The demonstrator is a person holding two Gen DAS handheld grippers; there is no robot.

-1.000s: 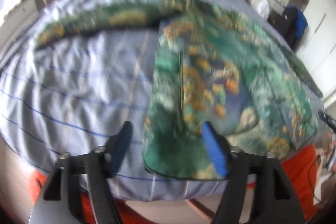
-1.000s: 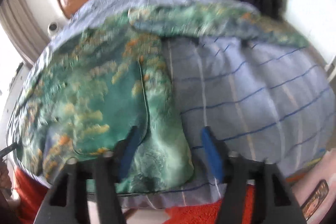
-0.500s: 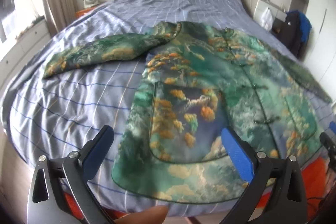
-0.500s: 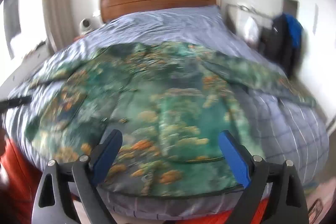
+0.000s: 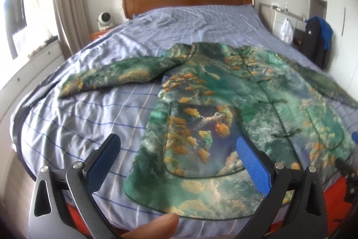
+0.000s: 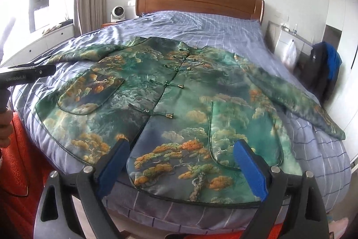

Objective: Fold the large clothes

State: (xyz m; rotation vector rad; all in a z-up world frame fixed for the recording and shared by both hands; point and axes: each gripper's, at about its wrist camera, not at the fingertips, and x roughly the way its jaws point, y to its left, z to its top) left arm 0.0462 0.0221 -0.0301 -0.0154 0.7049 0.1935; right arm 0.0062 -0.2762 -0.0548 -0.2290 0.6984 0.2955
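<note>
**Patterned jacket spread flat on a bed, both grippers released above its hem**

A large jacket [image 6: 183, 104] lies face up on a bed [image 6: 223, 33] covered in a lilac-blue checked quilt. It sits just ahead of and below both grippers, hem nearest them, collar towards the wooden headboard [image 6: 199, 1]. The cloth looks like glossy brocade, green and teal with orange pine clusters, edged in dark piping, with rounded patch pockets and knotted toggle fastenings down the front. Both sleeves stretch outward, so the garment seems laid out ready for a first fold.

The left gripper [image 5: 179, 160] hangs over the hem corner on its side, blue ribbed pads spread wide; its jaws have just been opening and nothing sits between them. The right gripper [image 6: 181, 168] hovers over the other front panel, likewise released after opening, holding nothing. A fingertip [image 5: 156, 225] shows beneath the left gripper.
</note>
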